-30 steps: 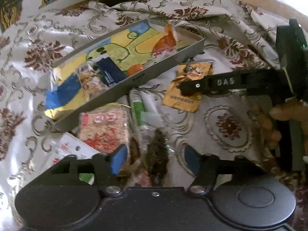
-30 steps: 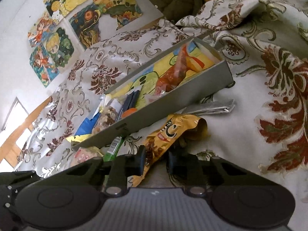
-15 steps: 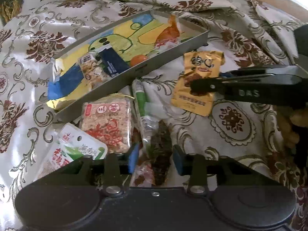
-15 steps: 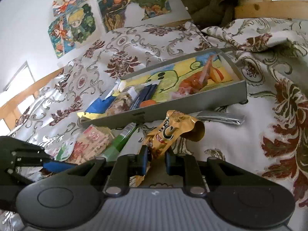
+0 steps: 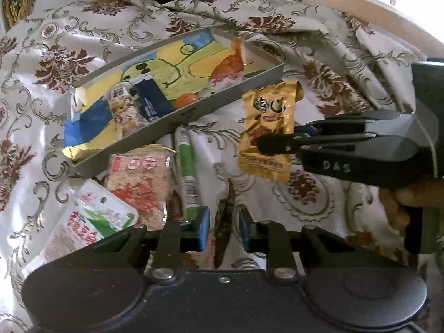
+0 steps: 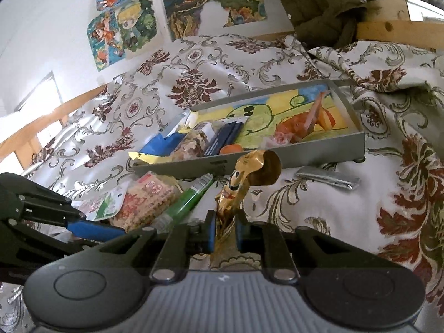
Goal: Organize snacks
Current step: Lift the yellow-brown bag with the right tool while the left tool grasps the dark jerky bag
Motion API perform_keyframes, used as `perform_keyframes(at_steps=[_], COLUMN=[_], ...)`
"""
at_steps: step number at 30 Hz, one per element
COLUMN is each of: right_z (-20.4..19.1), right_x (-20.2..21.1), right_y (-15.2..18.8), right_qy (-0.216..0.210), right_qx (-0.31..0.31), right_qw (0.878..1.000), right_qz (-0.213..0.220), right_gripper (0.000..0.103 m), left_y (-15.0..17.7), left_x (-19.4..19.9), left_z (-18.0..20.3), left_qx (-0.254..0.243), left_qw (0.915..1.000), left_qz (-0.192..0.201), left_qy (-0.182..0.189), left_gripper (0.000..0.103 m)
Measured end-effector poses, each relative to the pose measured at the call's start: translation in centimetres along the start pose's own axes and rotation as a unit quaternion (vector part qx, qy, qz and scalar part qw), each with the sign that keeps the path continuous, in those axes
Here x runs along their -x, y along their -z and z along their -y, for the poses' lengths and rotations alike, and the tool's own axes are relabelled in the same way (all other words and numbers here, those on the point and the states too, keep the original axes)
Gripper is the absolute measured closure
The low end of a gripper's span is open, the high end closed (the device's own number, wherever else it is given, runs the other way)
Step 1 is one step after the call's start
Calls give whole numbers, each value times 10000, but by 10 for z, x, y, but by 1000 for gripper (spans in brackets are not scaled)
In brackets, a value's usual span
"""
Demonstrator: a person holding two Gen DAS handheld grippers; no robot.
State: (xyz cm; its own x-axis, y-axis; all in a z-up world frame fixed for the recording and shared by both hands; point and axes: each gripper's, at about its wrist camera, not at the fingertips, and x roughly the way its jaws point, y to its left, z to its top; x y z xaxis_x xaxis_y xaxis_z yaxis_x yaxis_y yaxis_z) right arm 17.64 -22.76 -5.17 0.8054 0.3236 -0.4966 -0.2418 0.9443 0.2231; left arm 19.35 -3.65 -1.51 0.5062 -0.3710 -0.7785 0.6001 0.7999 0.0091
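Beside the tray [image 6: 291,156], on its near side, the right tool [image 6: 224,231] has its jaws fully clamped on the bottom edge of a gold packet [image 6: 244,177], which stands up crumpled and clear of the cloth [image 6: 319,216]. The left tool [image 5: 222,229] points steeply down at the loose pile in front of the tray; its jaws are closing around a dark clear-wrapped snack [image 5: 223,222] that sits between the blue pads, though whether they press on it yet is hard to tell.

Judging by this, the step in hand is a double pickup: one snack is already lifted and a second is being gripped. The next move should carry the gold packet over the tray's near wall and let it go in the bare middle, between the blue bar [image 5: 152,100] and the orange packet [image 5: 227,63]. It is held only by a thin edge, so it may swing or slip.

Other snacks lie just in front of the tray: a pink rice-cake pack [image 5: 140,177], a green stick [image 5: 187,166] and a green-and-white pouch [image 5: 91,222]. A silver stick [image 6: 327,179] lies off the tray's right corner.

Everything rests on a cream cloth with maroon and silver scrollwork, rumpled behind the tray, over a wood-framed support. Behind the tray, cartoon posters [image 6: 125,30] hang on a white wall beside a heaped green quilted jacket [image 6: 327,2].
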Motion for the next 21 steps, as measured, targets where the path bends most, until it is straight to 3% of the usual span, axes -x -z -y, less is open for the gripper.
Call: perform_keyframes(at_steps=[5, 11, 16, 21], right_z=[-2, -2, -4, -4], right_x=[4, 9, 13, 16], right_y=[2, 5, 3, 0], right_qy=[96, 61, 78, 80], right_qx=[159, 174, 279, 325], right_qw=[9998, 9998, 9996, 9994], right_qz=[-41, -54, -2, 55], right_gripper=[88, 88, 88, 88], left_y=[-3, 1, 1, -4], left_x=[-8, -31, -30, -20], left_z=[5, -6, -4, -2], left_qx=[-55, 567, 517, 636], left_qw=[9994, 9949, 9958, 9964], left_qz=[-296, -818, -742, -477], left_qy=[166, 180, 108, 309], left_gripper=[76, 74, 90, 91])
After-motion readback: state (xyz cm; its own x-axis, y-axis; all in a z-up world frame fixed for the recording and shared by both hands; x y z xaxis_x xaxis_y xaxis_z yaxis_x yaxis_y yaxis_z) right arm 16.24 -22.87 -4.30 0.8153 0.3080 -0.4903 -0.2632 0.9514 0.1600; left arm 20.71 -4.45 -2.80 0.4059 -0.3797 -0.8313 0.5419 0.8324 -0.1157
